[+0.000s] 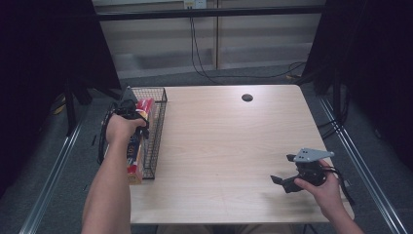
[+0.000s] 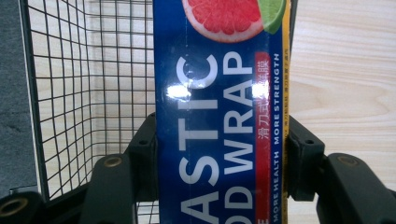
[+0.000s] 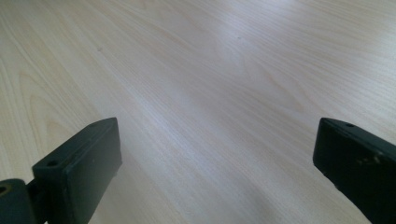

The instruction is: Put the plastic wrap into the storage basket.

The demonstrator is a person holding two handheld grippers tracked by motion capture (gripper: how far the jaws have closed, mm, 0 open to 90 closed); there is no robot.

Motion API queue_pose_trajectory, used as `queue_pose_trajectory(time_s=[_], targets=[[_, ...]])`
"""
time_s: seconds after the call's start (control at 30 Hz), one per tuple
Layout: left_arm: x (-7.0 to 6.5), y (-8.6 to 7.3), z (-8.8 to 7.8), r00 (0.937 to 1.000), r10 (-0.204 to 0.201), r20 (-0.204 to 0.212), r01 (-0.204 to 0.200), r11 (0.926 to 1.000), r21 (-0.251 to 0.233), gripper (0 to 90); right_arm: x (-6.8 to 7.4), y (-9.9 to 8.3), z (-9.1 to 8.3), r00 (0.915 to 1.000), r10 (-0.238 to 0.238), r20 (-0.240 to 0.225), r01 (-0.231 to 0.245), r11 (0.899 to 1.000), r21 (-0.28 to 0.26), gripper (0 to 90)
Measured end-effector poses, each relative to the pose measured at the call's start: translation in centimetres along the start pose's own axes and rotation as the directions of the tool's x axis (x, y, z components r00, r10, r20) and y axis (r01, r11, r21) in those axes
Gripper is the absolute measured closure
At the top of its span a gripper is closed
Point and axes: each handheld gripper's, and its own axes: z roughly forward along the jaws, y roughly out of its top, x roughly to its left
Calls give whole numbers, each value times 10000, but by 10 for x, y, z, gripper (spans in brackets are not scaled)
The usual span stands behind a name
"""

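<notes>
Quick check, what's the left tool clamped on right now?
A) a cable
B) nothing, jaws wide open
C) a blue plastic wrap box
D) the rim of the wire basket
C: in the left gripper view the left tool has its two black jaws pressed against both sides of the blue plastic wrap box, which sits at the wire basket on the table's left edge.

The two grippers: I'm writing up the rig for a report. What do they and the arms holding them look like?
Both are black handheld tools with two blocky black jaws. The right gripper carries a grey three-cornered plate on top and trails a black cable. The left gripper has a grey pointed plate too, with a black cable looping down beside the hand. Its jaw blocks show small screw holes and brass-coloured pivots. Both forearms are bare, without sleeves.
</notes>
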Motion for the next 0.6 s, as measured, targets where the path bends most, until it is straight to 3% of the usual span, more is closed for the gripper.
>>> queue_pose_trajectory(time_s=[0.6], targets=[[0,-1,11,9998,-172,-50,172,9998,122,430,0,0,0,10000,-58,-14,58,10000,6,9]])
